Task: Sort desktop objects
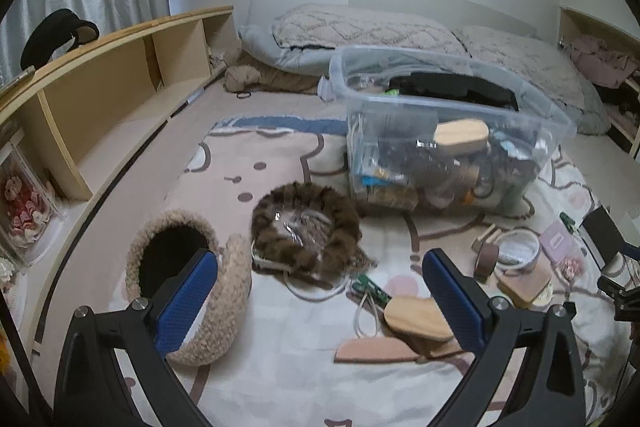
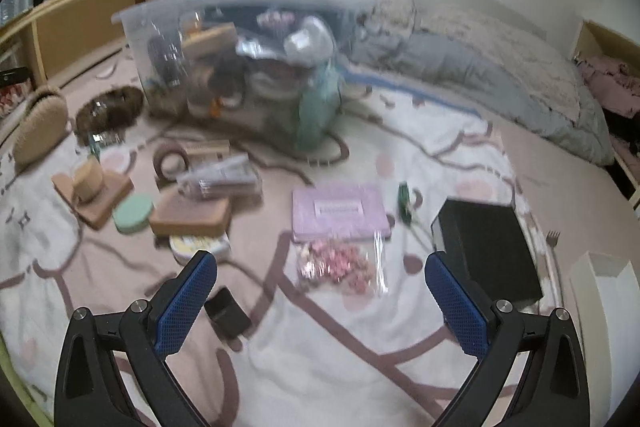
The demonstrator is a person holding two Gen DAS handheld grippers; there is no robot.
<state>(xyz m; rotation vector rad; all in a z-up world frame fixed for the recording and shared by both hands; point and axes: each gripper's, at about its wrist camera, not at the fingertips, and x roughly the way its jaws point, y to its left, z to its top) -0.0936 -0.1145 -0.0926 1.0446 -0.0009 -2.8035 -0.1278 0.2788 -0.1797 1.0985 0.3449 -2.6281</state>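
A patterned blanket (image 1: 280,367) is lying spread under both claws and is carrying all the things. Ahead of the left claw (image 1: 320,279), a clear plastic bin (image 1: 440,131) is standing on the blanket, already holding many mixed objects. In the right wrist view the same bin is appearing ahead and to the left of the right claw (image 2: 320,279), but blurred.

The left claw is standing wide, holding nothing. Just behind its left finger a beige woolly basket (image 1: 192,307) is lying on its side with its mouth toward the camera. Ahead, between the fingers, a brown furry ring (image 1: 308,227) is resting, with a white cord (image 1: 320,291) just in front of it. Near the right finger a wooden oval piece (image 1: 416,315) is lying on a flat tan piece (image 1: 372,351), and a tape roll (image 1: 516,251) is sitting further right.

The right claw is also standing wide and empty. Between its fingers a clear bag of pink pieces (image 2: 340,267) is lying, touching a pink card (image 2: 340,213) ahead of it. A black box (image 2: 488,251) is sitting just behind the right finger, and a small black thing (image 2: 228,313) is near the left finger.
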